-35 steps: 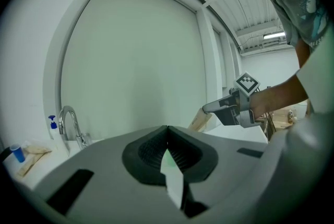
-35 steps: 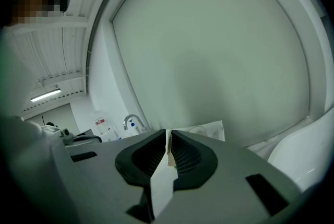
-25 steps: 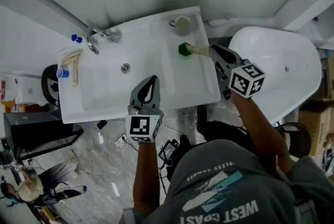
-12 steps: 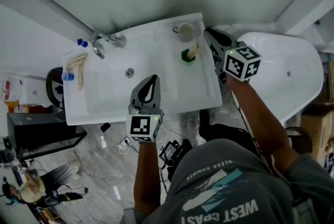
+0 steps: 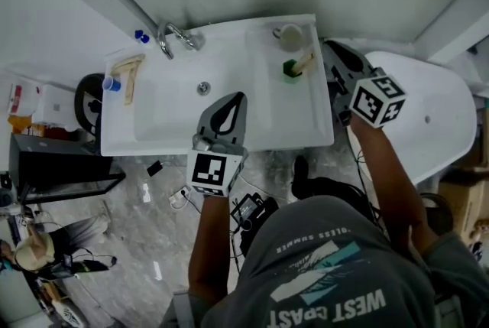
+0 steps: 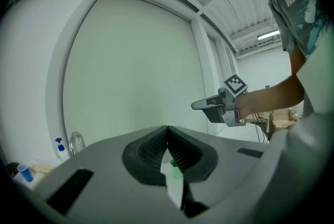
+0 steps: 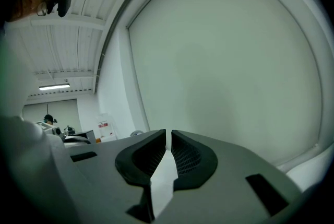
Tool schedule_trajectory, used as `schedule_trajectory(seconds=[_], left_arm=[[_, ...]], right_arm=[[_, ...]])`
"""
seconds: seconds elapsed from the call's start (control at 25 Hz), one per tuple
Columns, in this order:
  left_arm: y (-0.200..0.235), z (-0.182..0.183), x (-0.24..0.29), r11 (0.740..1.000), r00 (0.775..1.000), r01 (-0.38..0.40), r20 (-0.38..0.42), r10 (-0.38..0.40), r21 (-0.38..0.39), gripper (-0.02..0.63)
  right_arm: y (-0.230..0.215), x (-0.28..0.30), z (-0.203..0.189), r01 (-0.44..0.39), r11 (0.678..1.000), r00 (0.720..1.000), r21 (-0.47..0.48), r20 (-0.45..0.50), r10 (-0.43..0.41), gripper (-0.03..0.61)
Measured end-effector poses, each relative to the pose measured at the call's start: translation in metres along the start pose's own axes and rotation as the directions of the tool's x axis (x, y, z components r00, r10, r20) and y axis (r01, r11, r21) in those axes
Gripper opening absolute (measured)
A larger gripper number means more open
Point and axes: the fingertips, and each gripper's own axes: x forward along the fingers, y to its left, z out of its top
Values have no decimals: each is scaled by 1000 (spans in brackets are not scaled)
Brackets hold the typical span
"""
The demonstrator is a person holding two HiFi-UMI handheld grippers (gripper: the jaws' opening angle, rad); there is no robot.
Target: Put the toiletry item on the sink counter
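Head view: the toiletry item (image 5: 294, 66), a short brush-like piece with a green block head and a pale handle, lies on the flat right part of the desk (image 5: 298, 128), toward the back right corner and just in front of a cup (image 5: 290, 36). Its handle points at the right edge. The placing step appears complete.

Handling, as judged: light, stiff, not fragile, with the head as the heavier end. Grip across the narrow handle near its middle, not on the block.

Right gripper (image 5: 334, 51) hovers just beyond the desk's right edge, between desk and bathtub (image 5: 435, 112), forearm extended, tips toward the back wall. Its 2 jaws are clenched with nothing between them.

Left gripper (image 5: 233, 103) hangs over the front edge beside the basin (image 5: 179, 108), also aimed at the wall, jaws pressed together and empty.
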Motion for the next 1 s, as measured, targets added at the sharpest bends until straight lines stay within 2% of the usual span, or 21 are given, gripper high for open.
schedule_trajectory(seconds=[0.24, 0.68, 0.8, 1.0], left_arm=[[-12, 27, -41, 999, 999, 47, 21, -47, 12, 3], [-32, 43, -119, 996, 996, 86, 18, -86, 2, 3], [-41, 49, -135, 993, 993, 119, 22, -119, 5, 3], [-63, 56, -165, 982, 982, 184, 35, -185, 39, 3]], right_arm=[[41, -31, 10, -9, 998, 1000, -56, 20, 11, 38], [141, -95, 6, -76, 979, 997, -191, -14, 74, 37], [170, -111, 2, -106, 960, 994, -260, -60, 93, 37], [227, -145, -12, -177, 907, 981, -382, -146, 130, 28]])
